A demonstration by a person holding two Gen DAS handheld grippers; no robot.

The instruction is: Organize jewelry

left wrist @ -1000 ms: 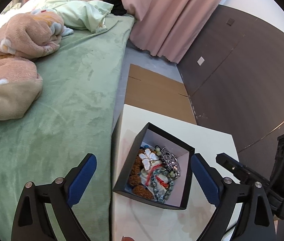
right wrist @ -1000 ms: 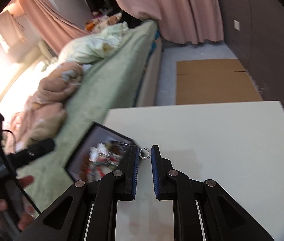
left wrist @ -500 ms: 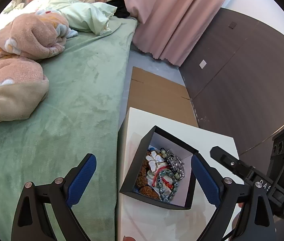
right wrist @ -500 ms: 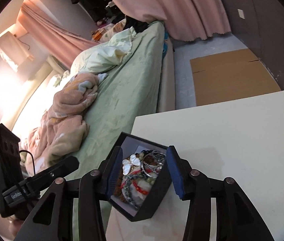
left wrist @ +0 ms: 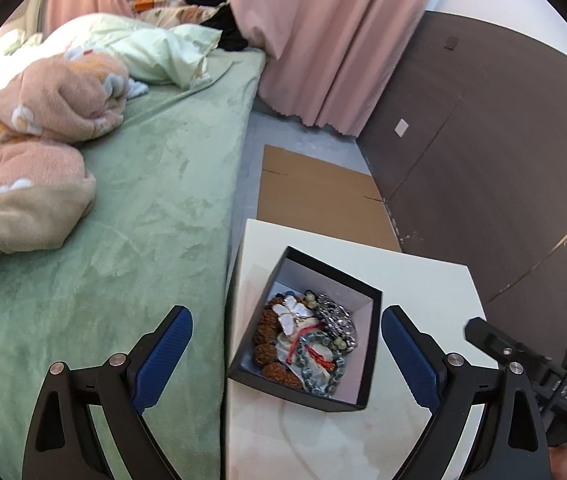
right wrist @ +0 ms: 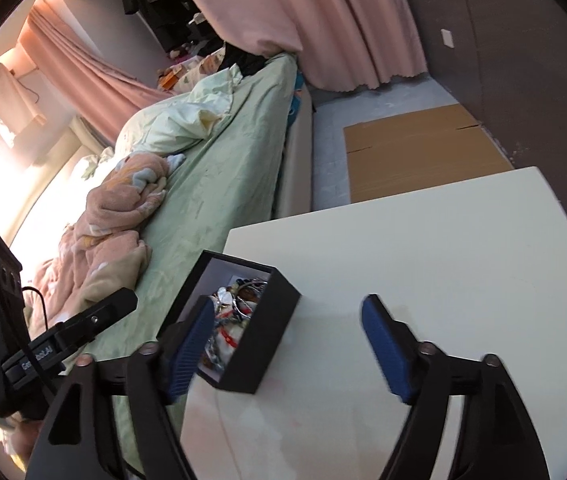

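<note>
**Both grippers spread wide, box sat right between them**

The black jewelry box (left wrist: 367,344) is parked at the table's (right wrist: 423,248) bed-side edge, set diagonally with one corner aimed away toward the cardboard. No real long axis can be made out, it's pretty much square. The right gripper (right wrist: 283,344) is judged nearer: its jaws have just been opening, nothing is gripped, and the box's near wall is straddled. The left gripper (left wrist: 283,344) is held wide and empty too, just short of the box.

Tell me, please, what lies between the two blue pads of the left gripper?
In the left wrist view the open black box with its jewelry lies between the pads of the left gripper, on the white table; neither pad touches it.
</note>
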